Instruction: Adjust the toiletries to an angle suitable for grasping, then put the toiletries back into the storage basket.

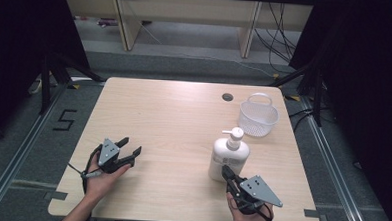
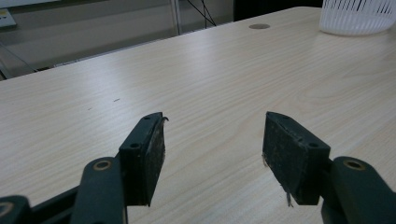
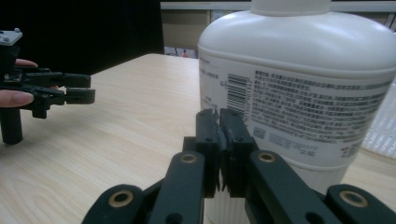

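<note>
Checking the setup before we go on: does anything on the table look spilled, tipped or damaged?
Nothing stands out. The pump bottle stands upright on the table, the white basket sits upright near the far right corner, and no spill shows on the wood.

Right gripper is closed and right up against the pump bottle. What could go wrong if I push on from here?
1. The right gripper has its fingers shut at the pump bottle, so advancing would likely shove or tip the tall upright bottle rather than grasp it.
2. A toppled bottle could hit the white basket just beyond it.
3. The left gripper, open, is far off, too distant to steady anything.
</note>
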`<state>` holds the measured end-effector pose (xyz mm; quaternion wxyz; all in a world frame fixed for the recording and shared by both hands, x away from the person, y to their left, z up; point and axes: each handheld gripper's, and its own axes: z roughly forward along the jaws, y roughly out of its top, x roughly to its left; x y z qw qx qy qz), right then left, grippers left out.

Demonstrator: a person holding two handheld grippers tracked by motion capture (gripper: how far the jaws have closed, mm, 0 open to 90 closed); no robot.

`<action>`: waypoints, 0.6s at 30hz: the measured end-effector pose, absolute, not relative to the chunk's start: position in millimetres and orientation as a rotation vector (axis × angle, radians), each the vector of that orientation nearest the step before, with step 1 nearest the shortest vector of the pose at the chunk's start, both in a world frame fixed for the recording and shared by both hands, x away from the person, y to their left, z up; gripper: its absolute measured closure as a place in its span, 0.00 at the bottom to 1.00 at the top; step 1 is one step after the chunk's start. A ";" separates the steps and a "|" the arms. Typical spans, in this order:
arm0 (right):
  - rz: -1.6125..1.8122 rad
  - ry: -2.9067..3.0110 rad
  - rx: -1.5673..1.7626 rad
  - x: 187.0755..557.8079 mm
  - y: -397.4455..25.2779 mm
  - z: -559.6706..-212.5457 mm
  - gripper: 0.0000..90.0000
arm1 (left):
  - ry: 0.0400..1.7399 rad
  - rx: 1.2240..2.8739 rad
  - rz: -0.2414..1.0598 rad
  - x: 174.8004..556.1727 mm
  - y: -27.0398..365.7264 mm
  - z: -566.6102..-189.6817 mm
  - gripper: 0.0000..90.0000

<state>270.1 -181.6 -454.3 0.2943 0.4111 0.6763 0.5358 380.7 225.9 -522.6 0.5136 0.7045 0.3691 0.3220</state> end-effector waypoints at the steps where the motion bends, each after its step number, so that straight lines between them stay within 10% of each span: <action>1: 1.429 1.798 1.121 267.3 -181.2 -453.6 0.96 | 0.896 1.692 0.772 379.6 225.9 -522.5 0.43; 18: 1.427 1.623 1.149 258.5 -194.5 -434.6 0.68 | 0.914 1.682 0.777 378.3 226.2 -522.3 0.43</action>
